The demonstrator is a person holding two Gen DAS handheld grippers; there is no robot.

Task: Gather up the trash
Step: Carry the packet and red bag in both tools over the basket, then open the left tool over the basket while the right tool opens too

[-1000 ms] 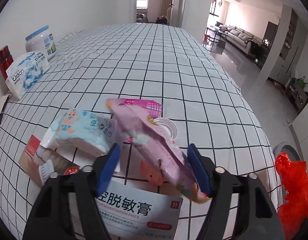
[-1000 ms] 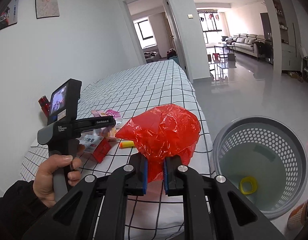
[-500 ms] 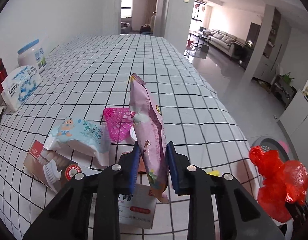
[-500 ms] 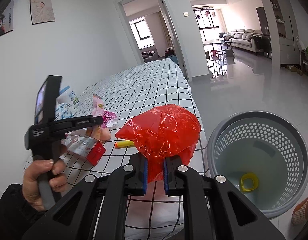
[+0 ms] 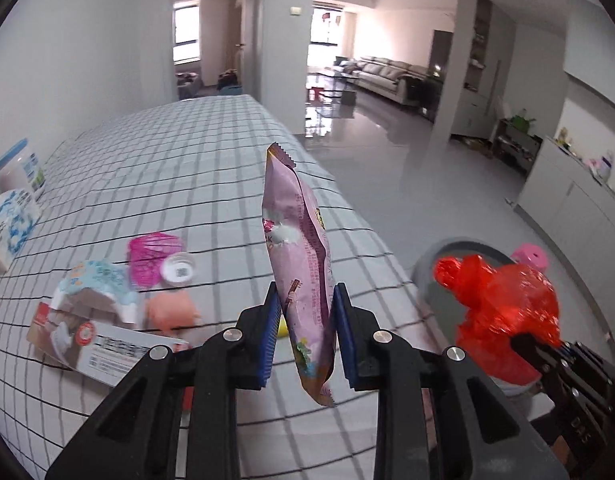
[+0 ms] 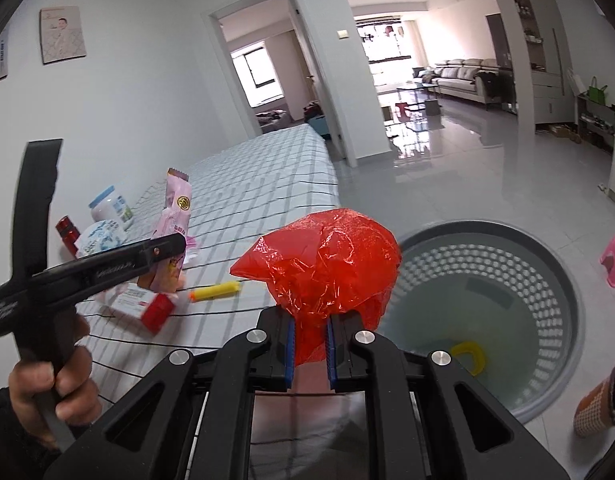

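left gripper point(image 5: 305, 334) clamping upright pink snack packet point(image 5: 297, 264)

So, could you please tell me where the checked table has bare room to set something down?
The far stretch of the table beyond the pink net is bare. So is the right strip past the yellow dart. The near left is crowded: white cap, tissue pack and toothpaste box lie close together.

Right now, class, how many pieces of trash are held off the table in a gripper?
2: the pink snack wrapper in the left gripper, and the red plastic bag in the right gripper.
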